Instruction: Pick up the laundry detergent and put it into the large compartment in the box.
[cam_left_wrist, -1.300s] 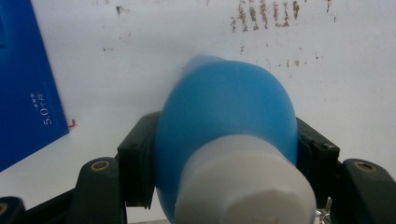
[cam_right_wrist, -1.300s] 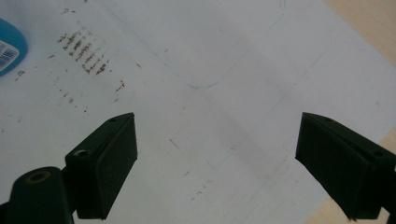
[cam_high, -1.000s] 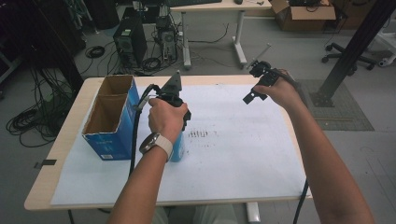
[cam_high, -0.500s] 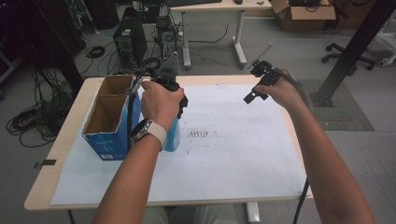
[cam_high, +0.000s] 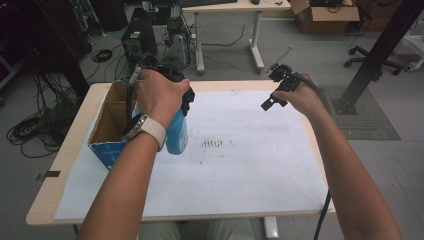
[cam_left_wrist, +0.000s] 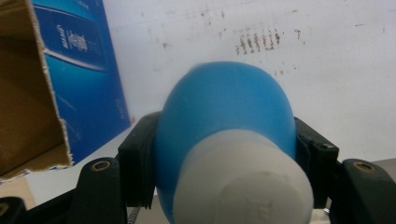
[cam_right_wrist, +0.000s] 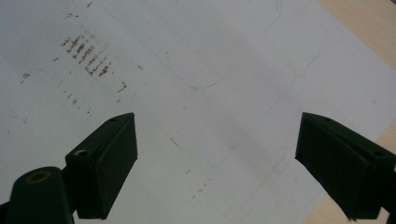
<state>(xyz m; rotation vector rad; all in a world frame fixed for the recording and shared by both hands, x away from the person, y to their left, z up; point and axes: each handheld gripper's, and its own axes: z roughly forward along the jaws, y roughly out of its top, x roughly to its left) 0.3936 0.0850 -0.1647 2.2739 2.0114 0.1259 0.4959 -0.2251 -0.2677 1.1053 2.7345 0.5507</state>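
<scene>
A blue bottle (cam_high: 176, 136) with a white cap (cam_left_wrist: 243, 186) hangs in the air beside the open cardboard box (cam_high: 111, 122). My left gripper (cam_high: 172, 92) is shut on it, and in the left gripper view both black pads (cam_left_wrist: 137, 158) press the bottle's (cam_left_wrist: 224, 112) sides just below the cap. The bottle points down toward the white paper. My right gripper (cam_high: 274, 92) is held above the far right part of the sheet, its jaws wide open with nothing between them; in the right gripper view (cam_right_wrist: 215, 168) only paper lies beyond them.
A large white paper sheet (cam_high: 240, 165) covers the wooden table (cam_high: 60, 165), with a patch of dark marks (cam_high: 212, 143) near its middle. The blue-sided box stands at the table's left edge. Another desk, cables and computer towers stand on the floor beyond.
My left hand has lifted the blue bottle off the paper and carried it up and toward the box. The right hand has kept still.
</scene>
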